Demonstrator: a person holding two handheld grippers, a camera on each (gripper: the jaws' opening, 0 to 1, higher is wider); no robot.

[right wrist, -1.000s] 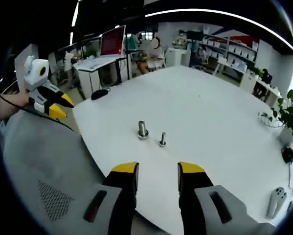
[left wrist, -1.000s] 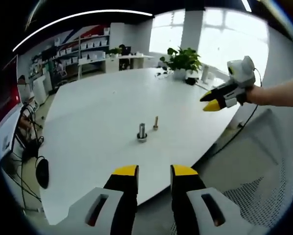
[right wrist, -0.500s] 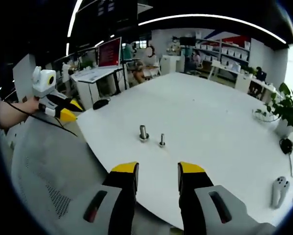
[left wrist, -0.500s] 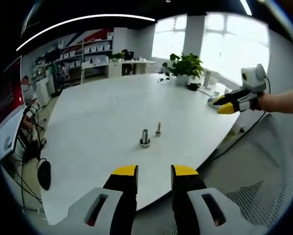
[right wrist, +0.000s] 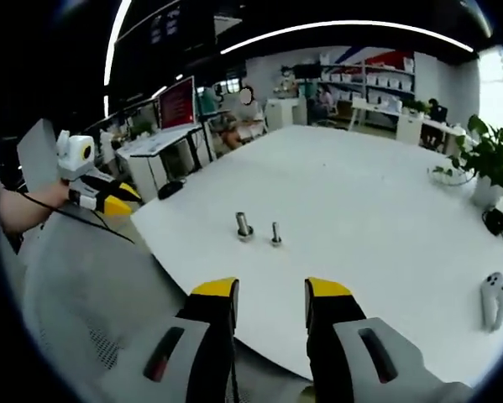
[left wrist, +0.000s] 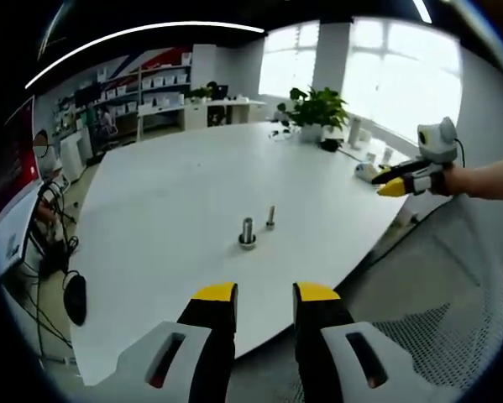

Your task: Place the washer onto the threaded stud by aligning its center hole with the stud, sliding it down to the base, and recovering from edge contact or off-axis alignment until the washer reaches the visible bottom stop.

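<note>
On the white table a steel stud stands upright with a wider ring at its foot; whether that ring is the washer is too small to tell. A thinner bolt stands just beside it. The same stud and bolt appear in the right gripper view. My left gripper hangs off the table's near edge, open with nothing between its jaws. My right gripper is likewise open and empty, short of the table. Each one sees the other: the right gripper beyond the table's right edge, the left gripper at the left.
A grey mesh chair sits below the right hand and shows as a chair in the right gripper view. A potted plant stands at the table's far side. A black mouse lies on a side desk; a white handset rests on the table.
Both views have shifted slightly with the hands. In the left gripper view the right gripper has drifted right and away from the table. The stud and bolt have not moved.
</note>
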